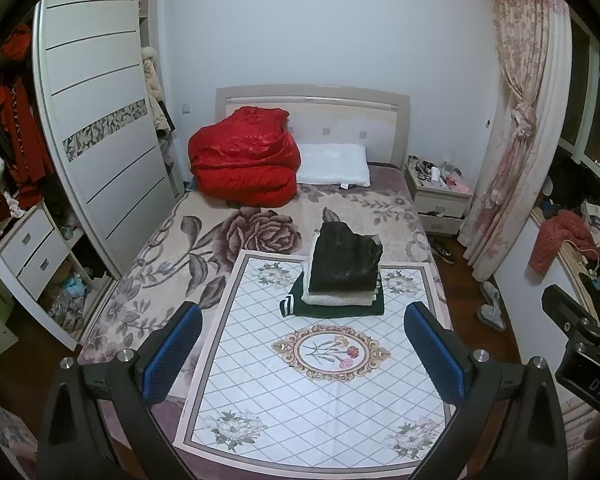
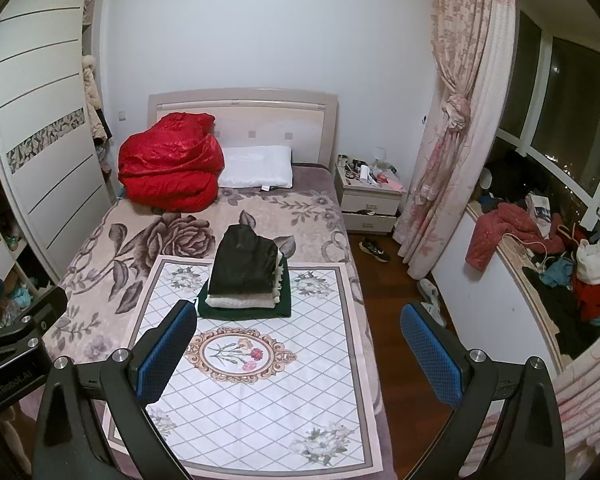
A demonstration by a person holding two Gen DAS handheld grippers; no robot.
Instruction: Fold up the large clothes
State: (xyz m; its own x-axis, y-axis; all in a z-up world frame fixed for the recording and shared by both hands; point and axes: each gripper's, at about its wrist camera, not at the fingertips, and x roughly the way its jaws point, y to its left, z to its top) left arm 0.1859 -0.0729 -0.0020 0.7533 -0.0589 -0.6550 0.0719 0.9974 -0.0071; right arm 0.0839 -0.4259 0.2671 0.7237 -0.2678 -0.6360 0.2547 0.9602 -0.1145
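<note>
A stack of folded clothes sits on a white diamond-patterned mat (image 1: 320, 392) on the bed: a black garment (image 1: 346, 260) on top, a cream one (image 1: 340, 299) under it, a dark green one (image 1: 332, 308) at the bottom. The stack also shows in the right wrist view (image 2: 244, 268), on the mat (image 2: 260, 400). My left gripper (image 1: 302, 348) is open and empty, held above the near part of the mat. My right gripper (image 2: 298, 344) is open and empty, over the bed's right edge. Both are well short of the stack.
A red quilt (image 1: 242, 156) and a white pillow (image 1: 334, 164) lie at the headboard. A wardrobe (image 1: 100, 120) stands left, a nightstand (image 2: 370, 192) right. Shoes (image 2: 374, 250) lie on the wood floor. A cluttered window ledge with clothes (image 2: 540, 248) and a curtain (image 2: 456, 120) are at right.
</note>
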